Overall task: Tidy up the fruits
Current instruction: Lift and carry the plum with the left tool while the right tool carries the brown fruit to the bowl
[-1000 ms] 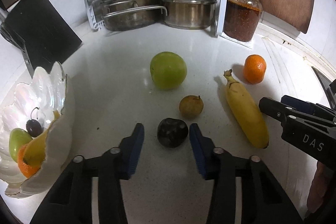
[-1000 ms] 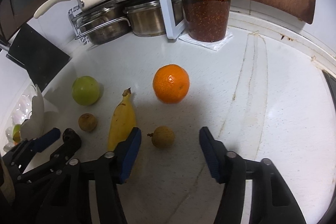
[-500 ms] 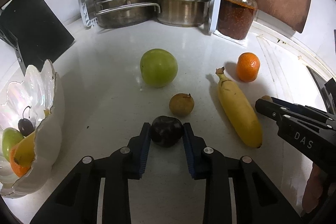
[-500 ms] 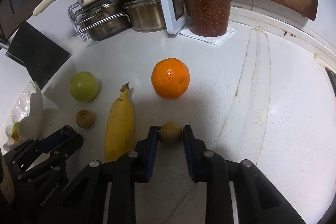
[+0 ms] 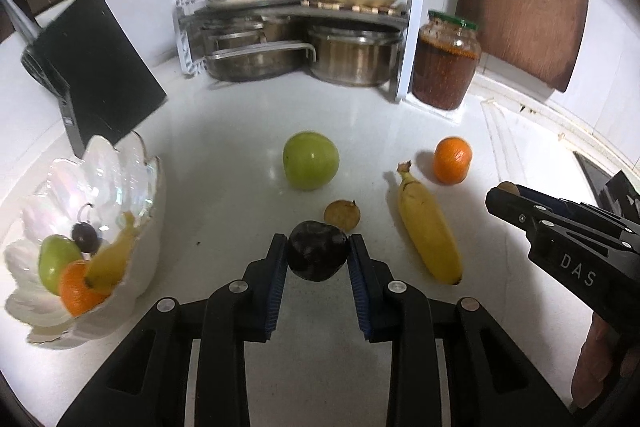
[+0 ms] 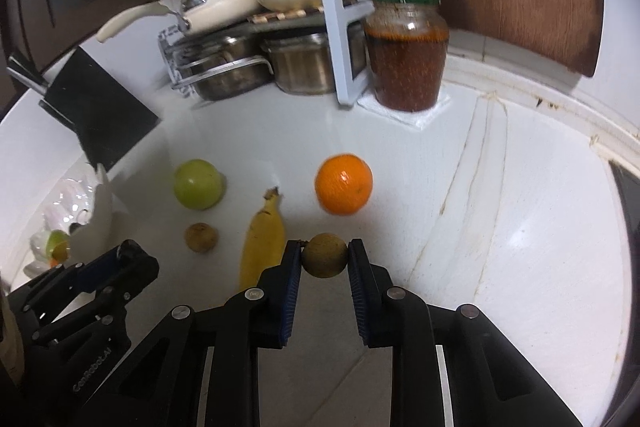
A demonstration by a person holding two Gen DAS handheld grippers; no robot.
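Two small round fruits, gripped mid-girth right of the pearly shell-shaped bowl (image 5: 120,183): soft-looking dark plum (image 5: 317,255) in left gripper (image 5: 317,259), light brown longan (image 6: 324,255), likely thin-shelled, in right gripper (image 6: 324,255).

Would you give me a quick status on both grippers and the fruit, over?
Left gripper shut on dark plum. Right gripper shut on brown longan. Shell bowl to the left, path clear. Apple, banana, orange, second longan on the counter.
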